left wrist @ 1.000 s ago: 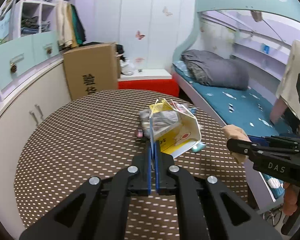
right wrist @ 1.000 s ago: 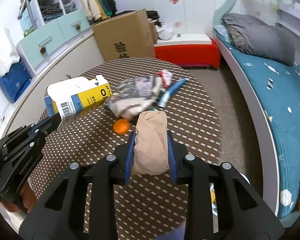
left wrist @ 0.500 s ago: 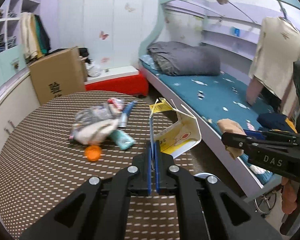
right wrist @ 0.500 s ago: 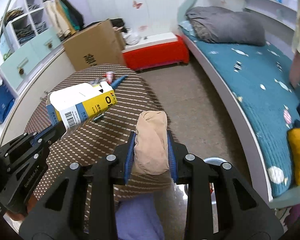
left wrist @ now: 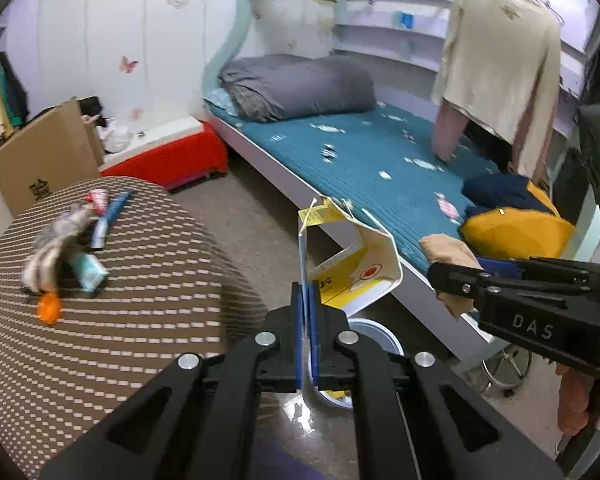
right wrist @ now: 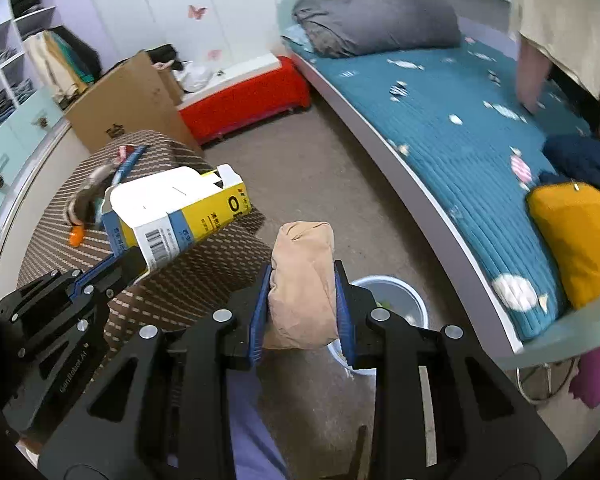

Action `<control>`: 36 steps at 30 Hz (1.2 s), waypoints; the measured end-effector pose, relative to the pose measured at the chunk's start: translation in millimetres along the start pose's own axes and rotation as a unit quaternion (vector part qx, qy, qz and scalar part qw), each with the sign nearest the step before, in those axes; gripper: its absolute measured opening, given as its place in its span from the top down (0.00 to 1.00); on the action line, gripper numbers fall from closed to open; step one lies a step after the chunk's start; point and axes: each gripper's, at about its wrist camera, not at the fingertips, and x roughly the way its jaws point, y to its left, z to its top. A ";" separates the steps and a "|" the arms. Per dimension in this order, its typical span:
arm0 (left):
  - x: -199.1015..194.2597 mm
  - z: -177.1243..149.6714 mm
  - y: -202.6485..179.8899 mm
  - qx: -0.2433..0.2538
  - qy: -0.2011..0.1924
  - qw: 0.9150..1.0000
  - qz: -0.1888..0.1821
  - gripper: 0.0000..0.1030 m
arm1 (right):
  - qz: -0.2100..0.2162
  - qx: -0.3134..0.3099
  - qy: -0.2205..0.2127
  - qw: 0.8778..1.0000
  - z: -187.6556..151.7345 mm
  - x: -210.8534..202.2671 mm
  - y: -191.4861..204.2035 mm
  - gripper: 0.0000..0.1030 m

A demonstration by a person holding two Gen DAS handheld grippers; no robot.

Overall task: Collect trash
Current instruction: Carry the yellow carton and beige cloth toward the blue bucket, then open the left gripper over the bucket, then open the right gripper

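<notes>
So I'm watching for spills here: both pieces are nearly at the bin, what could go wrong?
The left hand-held gripper pinches only a thin flap of the open carton, so it might slip or tear free. The bin is mostly hidden behind the right hand-held gripper and its beige wad, so either drop could miss.

My left gripper (left wrist: 308, 300) is matte black with thin blue pads and round silver screws on its arms. My right gripper (right wrist: 302, 280) has the same build, with white letters "DAS" on its side. Below it I see my purple clothing.
</notes>
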 end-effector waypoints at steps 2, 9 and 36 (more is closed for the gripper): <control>12.7 -4.5 -15.8 0.009 0.014 1.000 -0.006 0.97 | -0.006 0.009 0.006 1.000 -3.8 1.8 -12.0 0.71; 49.8 -20.2 -46.1 0.027 0.064 0.997 -0.019 0.97 | -0.022 0.043 0.036 0.998 -24.7 18.1 -48.8 0.71; 135.1 -47.5 -49.6 0.036 0.160 0.986 0.006 0.42 | -0.060 0.100 0.112 0.987 -50.0 99.4 -100.5 0.43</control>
